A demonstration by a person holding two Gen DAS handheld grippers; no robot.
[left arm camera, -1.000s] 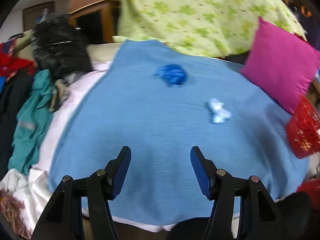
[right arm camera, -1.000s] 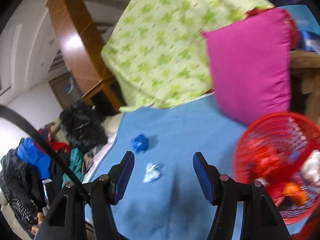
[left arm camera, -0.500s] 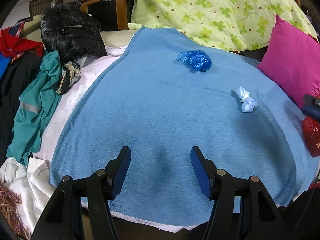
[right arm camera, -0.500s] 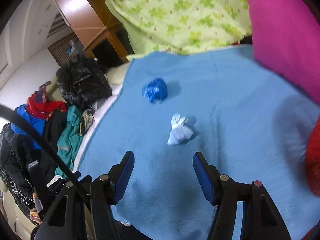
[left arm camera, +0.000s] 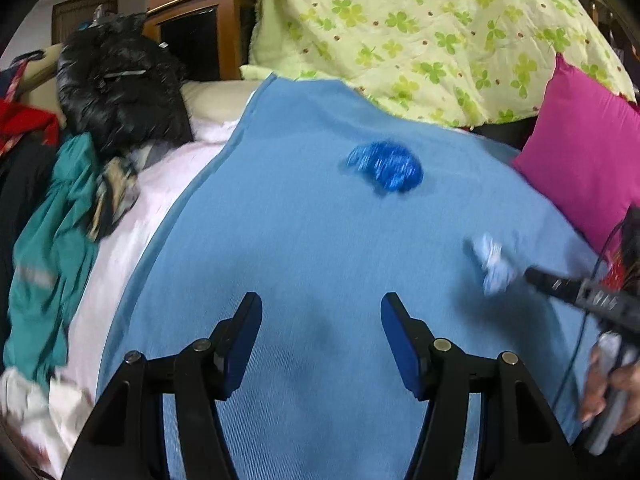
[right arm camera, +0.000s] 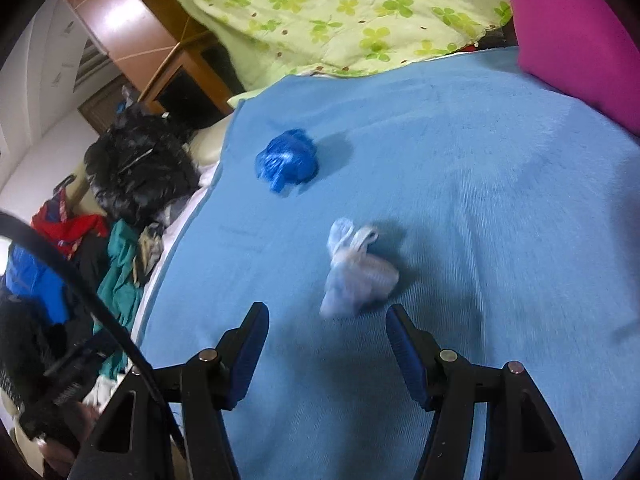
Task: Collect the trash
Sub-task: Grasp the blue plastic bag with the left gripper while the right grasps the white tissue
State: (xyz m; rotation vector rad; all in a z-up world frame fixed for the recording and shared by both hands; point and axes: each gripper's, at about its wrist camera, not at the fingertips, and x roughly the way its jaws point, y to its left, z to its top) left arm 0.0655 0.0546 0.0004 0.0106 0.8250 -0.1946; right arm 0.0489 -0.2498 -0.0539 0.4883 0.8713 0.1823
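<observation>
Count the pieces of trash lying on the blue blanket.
2. A dark blue crumpled bag lies farther back toward the green quilt; a pale wad lies just ahead of the open right gripper. More may sit outside view.

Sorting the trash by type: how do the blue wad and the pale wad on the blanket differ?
The blue wad is deep, glossy blue; the pale wad is whitish. The blue wad lies farther off; the pale wad sits just ahead of the open right hand-held gripper. Both are crumpled and lie on the blanket.
</observation>
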